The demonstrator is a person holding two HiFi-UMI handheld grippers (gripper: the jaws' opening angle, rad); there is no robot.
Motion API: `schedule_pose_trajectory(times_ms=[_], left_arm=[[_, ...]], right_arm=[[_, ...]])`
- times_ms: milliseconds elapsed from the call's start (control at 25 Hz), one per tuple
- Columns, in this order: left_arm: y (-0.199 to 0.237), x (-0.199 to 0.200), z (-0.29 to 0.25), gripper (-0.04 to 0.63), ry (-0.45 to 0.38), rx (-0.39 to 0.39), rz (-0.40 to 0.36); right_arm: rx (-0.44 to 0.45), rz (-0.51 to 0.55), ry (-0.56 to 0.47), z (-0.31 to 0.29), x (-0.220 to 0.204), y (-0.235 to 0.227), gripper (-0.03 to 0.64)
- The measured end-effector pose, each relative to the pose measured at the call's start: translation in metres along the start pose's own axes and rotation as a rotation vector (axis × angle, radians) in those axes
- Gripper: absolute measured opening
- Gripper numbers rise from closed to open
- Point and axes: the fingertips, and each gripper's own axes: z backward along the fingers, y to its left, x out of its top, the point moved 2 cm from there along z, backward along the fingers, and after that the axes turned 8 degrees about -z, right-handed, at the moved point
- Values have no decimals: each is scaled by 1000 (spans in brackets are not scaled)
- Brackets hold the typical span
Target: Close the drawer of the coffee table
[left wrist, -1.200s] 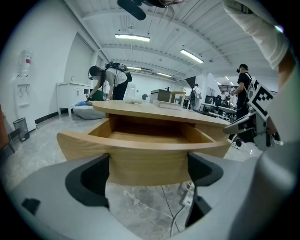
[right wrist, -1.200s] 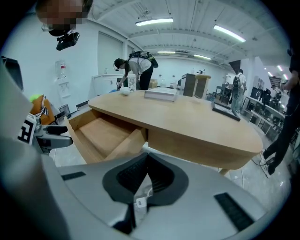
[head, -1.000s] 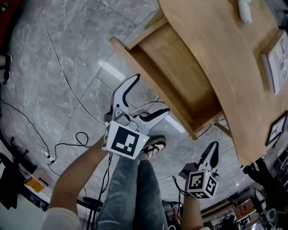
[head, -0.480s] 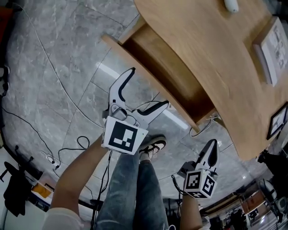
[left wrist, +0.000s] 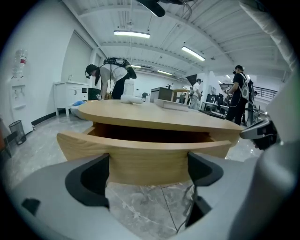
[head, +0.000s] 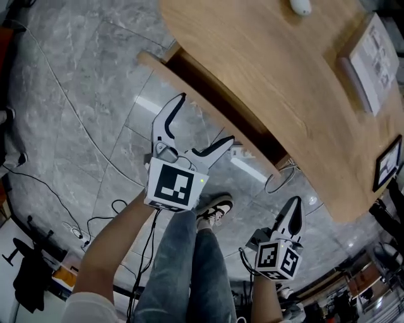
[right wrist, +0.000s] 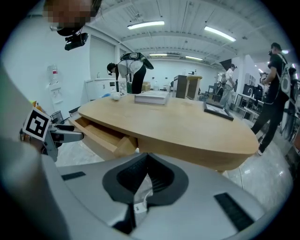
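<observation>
The coffee table [head: 303, 94] has an oval wooden top. Its drawer [head: 208, 107] stands partly out on the near side, and only a narrow dark gap shows behind its curved front [left wrist: 150, 159]. My left gripper [head: 206, 118] is open, both fingertips at the drawer front, which fills the space between the jaws [left wrist: 147, 176] in the left gripper view. My right gripper [head: 294, 205] hangs shut and empty lower right, apart from the table. From its own view [right wrist: 146, 173] the drawer [right wrist: 101, 136] shows at the left, still ajar.
On the table top lie a white object [head: 300, 5], a stack of papers [head: 372, 53] and a dark frame [head: 387, 165]. Cables [head: 95, 208] trail over the marble floor. My shoe [head: 214, 208] is just below the left gripper. Other people [left wrist: 110, 77] stand beyond the table.
The drawer has slid further in under the table top, with much less of its inside showing. My left gripper has moved toward the table with it. The right gripper stays about where it was.
</observation>
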Motion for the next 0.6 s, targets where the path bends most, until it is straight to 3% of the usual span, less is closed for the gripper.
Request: schedule_pose_trajectory(times_ms=[600], left_arm=[[8, 20, -33, 526, -33, 4, -3]], right_arm=[[-54, -58, 9, 5, -5, -24, 0]])
